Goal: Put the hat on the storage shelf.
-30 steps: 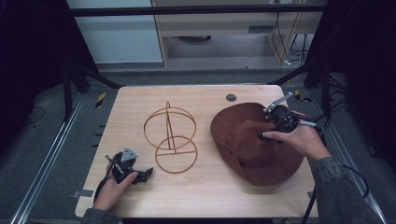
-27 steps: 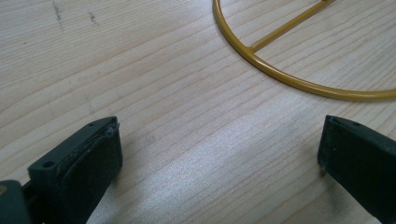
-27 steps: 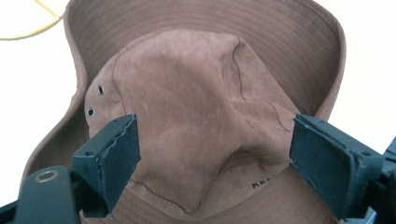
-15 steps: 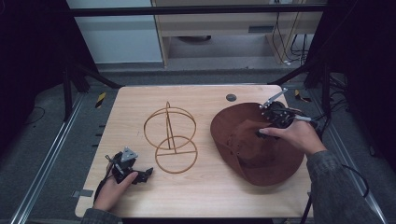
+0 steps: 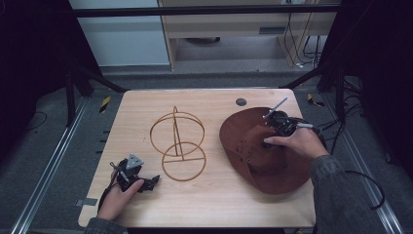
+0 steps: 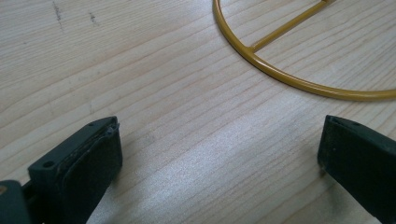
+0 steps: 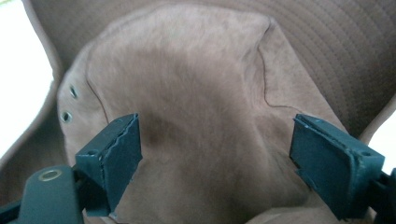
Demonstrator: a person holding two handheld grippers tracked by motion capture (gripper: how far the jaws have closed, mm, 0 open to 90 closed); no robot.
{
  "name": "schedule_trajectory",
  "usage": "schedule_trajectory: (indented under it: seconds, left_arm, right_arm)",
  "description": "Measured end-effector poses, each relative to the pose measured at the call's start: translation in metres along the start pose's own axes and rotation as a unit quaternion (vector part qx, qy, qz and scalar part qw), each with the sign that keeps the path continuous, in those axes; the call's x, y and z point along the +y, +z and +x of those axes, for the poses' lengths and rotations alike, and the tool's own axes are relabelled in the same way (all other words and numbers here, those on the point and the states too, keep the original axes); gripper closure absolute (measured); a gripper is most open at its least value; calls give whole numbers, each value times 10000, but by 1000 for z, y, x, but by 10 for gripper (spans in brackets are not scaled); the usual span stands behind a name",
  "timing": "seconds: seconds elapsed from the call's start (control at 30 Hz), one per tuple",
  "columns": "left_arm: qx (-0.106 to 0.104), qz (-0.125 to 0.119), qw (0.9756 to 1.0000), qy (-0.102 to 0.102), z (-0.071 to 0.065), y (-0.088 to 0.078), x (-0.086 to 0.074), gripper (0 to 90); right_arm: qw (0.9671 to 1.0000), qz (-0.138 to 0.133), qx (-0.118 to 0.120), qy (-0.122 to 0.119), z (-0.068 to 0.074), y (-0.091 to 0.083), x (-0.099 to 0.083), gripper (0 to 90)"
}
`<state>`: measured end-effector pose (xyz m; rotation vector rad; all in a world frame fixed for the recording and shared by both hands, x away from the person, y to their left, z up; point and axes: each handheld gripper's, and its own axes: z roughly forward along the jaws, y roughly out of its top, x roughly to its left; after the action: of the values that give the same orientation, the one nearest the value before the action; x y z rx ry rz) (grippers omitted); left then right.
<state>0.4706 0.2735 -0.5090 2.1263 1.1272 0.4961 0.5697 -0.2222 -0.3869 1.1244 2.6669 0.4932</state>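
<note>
A brown suede hat [image 5: 263, 156] lies on the right half of the wooden table [image 5: 209, 204]. Over its crown [image 7: 187, 93] hovers my right gripper [image 5: 271, 127], open, its jaws wide apart on either side of the soft crown with nothing pinched. A gold wire hat stand [image 5: 178, 141] made of rings sits mid-table. My left gripper [image 5: 146, 183] rests low on the table near the front left corner, open and empty. Its jaws point toward the stand's base ring [image 6: 299, 79].
A small dark round disc [image 5: 241, 102] is set in the table near the far edge. Black frame posts and cables surround the table. Bare wood lies between the stand and the front edge.
My right gripper has moved toward the far side of the hat and now points down at the crown. The left gripper has stayed still.
</note>
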Motion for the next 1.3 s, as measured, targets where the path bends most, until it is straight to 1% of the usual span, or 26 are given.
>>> schedule_trajectory:
  seconds: [0.1,0.13,0.17,0.23,0.27,0.33,0.37,0.5,0.53,0.57,0.63,0.7,0.73,0.77,0.8,0.83,0.87,0.93,1.07,1.1,1.17,1.3]
  left_arm:
    - [0,1,10000,0,0,0,0,0]
    - [0,1,10000,0,0,0,0,0]
    - [-1,2,10000,0,0,0,0,0]
    - [0,1,10000,-1,0,0,0,0]
    - [-1,1,10000,-1,0,0,0,0]
    - [-1,1,10000,-1,0,0,0,0]
    - [-1,1,10000,-1,0,0,0,0]
    - [-1,0,10000,-1,0,0,0,0]
    - [-1,1,10000,0,0,0,0,0]
    - [-2,1,10000,0,0,0,0,0]
    - [0,1,10000,-1,0,0,0,0]
    - [-1,2,10000,0,0,0,0,0]
    - [-1,2,10000,1,0,0,0,0]
    - [-1,2,10000,2,0,0,0,0]
    - [-1,2,10000,0,0,0,0,0]
    - [-1,2,10000,1,0,0,0,0]
    - [-1,2,10000,1,0,0,0,0]
    - [0,2,10000,1,0,0,0,0]
    - [0,3,10000,1,0,0,0,0]
    - [0,2,10000,2,0,0,0,0]
    - [0,2,10000,1,0,0,0,0]
    - [0,1,10000,1,0,0,0,0]
  right_arm:
    - [9999,45,-43,-89,2,3,1,236]
    - [9999,83,-50,-72,2,4,2,276]
    - [9999,83,-50,-72,2,4,2,276]
    - [9999,98,-51,-132,3,6,3,333]
    - [9997,145,-42,-182,4,8,3,402]
    - [9996,166,-56,-208,4,9,3,503]
    - [9996,166,-56,-208,4,9,3,503]
    - [9995,186,-24,-243,3,9,2,716]
    - [9995,183,-8,-238,3,9,2,754]
    - [9995,177,18,-252,2,9,2,819]
    - [9996,124,62,-253,2,8,2,884]
    - [9997,84,86,-230,2,6,2,888]
    - [9997,-37,145,-186,1,1,1,892]
    - [9997,-37,145,-186,1,1,1,892]
    - [9995,-191,229,-108,0,-6,0,893]
    - [9993,-261,254,-89,-1,-9,0,893]
    - [9993,-261,254,-89,-1,-9,0,893]
    - [9988,-381,320,-18,0,-19,-3,893]
    - [9975,-588,385,9,2,-30,-7,894]
    - [9975,-588,385,9,2,-30,-7,894]
    - [9966,-735,375,-6,4,-40,-8,894]
    - [9945,-976,391,-7,6,-53,-9,893]
